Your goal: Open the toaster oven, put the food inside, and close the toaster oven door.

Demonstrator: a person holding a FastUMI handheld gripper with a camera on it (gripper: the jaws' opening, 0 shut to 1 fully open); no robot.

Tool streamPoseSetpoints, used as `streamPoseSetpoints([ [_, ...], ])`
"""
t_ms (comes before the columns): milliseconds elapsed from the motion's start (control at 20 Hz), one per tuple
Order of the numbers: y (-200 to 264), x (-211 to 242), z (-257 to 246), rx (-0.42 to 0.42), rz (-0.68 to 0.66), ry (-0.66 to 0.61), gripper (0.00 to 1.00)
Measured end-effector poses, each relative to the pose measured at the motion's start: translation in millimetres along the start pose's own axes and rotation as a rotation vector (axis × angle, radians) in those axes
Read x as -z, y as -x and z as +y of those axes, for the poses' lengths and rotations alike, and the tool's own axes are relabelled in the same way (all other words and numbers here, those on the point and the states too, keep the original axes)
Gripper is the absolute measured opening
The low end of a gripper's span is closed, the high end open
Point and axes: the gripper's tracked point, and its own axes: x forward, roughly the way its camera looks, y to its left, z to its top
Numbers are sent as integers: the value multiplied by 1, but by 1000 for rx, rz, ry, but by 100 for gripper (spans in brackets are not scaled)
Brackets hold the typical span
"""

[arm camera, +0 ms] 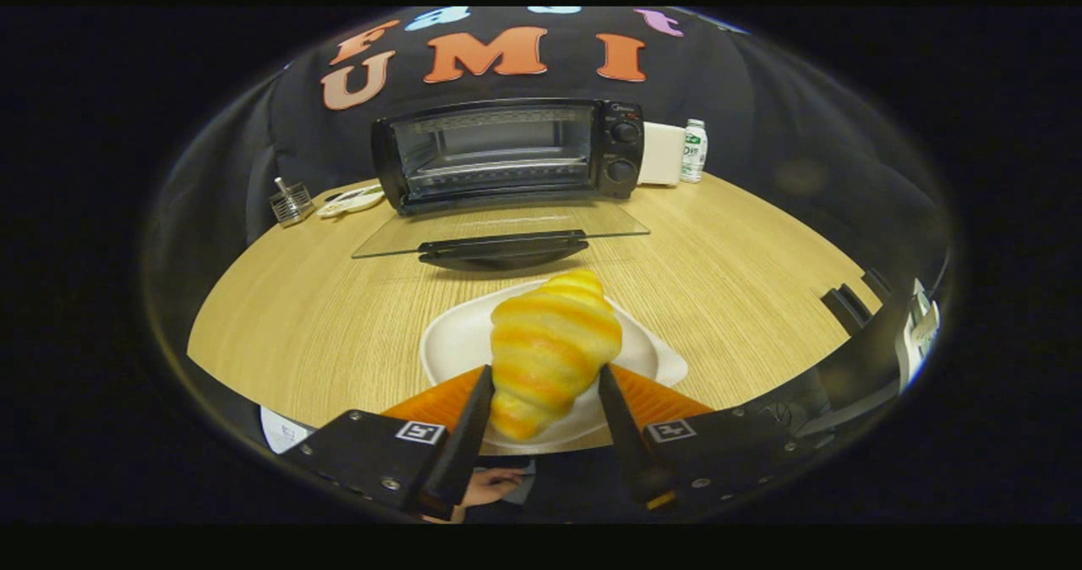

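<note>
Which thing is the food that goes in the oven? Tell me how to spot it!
Start at the toaster oven with its glass door lying open on the wooden table. Nearer sits a white plate. Above it is the croissant, golden and striped, pinched between the gripper fingers.

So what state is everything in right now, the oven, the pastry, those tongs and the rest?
Toaster oven: open, nothing on its rack.
Oven door: folded down flat toward the table.
Croissant: held between the tongs' fingers, over the plate.
Tongs: shut on the croissant, both fingers pressing its sides.
Plate: on the table, under the croissant.
Bottle: upright, beside the oven.
</note>
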Motion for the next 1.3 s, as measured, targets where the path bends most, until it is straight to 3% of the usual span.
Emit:
streamPoseSetpoints([
  [150, 2, -2, -3, -25, 4, -54, 51],
  [300, 12, -16, -7, -71, -42, -91, 43],
  [900, 27, -109, 41, -491, -209, -305, 43],
  [1300, -12, -195, 69, -712, -218, -532, 43],
])
